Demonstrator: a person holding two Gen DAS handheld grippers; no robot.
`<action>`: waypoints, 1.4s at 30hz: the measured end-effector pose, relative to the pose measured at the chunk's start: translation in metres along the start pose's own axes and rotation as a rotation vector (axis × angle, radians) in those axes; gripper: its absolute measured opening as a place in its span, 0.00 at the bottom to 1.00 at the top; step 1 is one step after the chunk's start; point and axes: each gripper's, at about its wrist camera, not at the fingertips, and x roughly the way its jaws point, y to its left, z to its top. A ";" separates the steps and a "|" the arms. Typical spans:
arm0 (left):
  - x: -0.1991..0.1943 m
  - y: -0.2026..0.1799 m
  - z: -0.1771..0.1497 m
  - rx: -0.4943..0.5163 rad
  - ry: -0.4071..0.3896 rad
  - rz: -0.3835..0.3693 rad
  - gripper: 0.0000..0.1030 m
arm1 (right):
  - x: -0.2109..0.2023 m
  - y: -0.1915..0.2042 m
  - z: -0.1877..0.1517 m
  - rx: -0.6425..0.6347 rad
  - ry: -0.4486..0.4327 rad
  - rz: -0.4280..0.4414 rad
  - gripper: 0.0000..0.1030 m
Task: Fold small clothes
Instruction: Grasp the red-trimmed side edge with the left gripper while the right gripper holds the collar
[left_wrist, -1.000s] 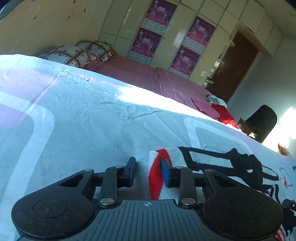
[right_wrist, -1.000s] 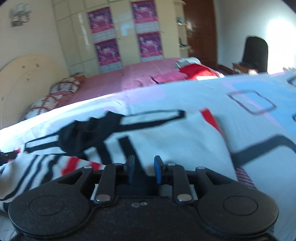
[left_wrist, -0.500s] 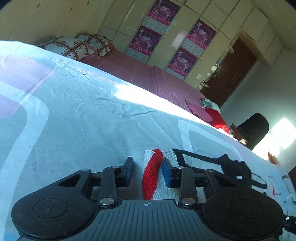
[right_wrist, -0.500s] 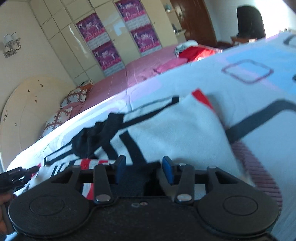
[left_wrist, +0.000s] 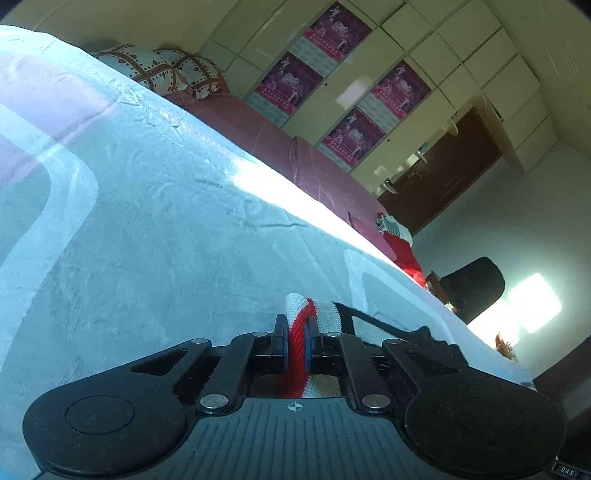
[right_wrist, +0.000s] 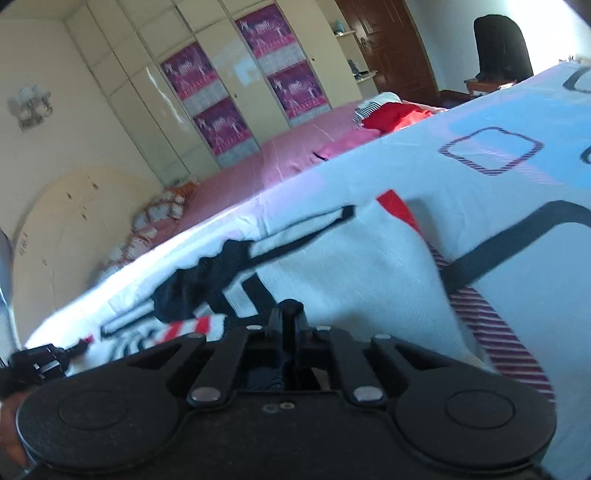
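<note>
A small white knit garment (right_wrist: 351, 266) with black and red stripes lies on the pale blue bedspread (left_wrist: 147, 229). My left gripper (left_wrist: 295, 341) is shut on the garment's red-striped edge (left_wrist: 297, 354), which bunches up between the blue pads. My right gripper (right_wrist: 290, 323) is shut on a dark fold of the same garment near its lower edge. In the right wrist view the left gripper (right_wrist: 33, 360) shows at the far left edge.
A second bed with a pink sheet (right_wrist: 280, 155) stands behind, with patterned pillows (left_wrist: 166, 70) and a red cloth pile (right_wrist: 395, 114). A wardrobe with posters (left_wrist: 325, 74), a brown door (right_wrist: 391, 44) and a black chair (right_wrist: 502, 44) line the room.
Both grippers have closed from open onto the garment: the left on its red-striped edge, the right on a dark fold. Both views have tilted.
</note>
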 end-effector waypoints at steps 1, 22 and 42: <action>0.003 0.002 0.000 -0.009 -0.002 -0.006 0.07 | 0.008 -0.002 -0.004 -0.006 0.041 -0.029 0.05; -0.061 -0.022 -0.067 -0.018 0.124 -0.010 0.33 | -0.010 -0.027 -0.014 0.168 0.095 0.077 0.31; -0.116 -0.076 -0.071 0.270 -0.061 0.077 0.35 | -0.044 -0.002 -0.015 -0.065 -0.009 0.071 0.19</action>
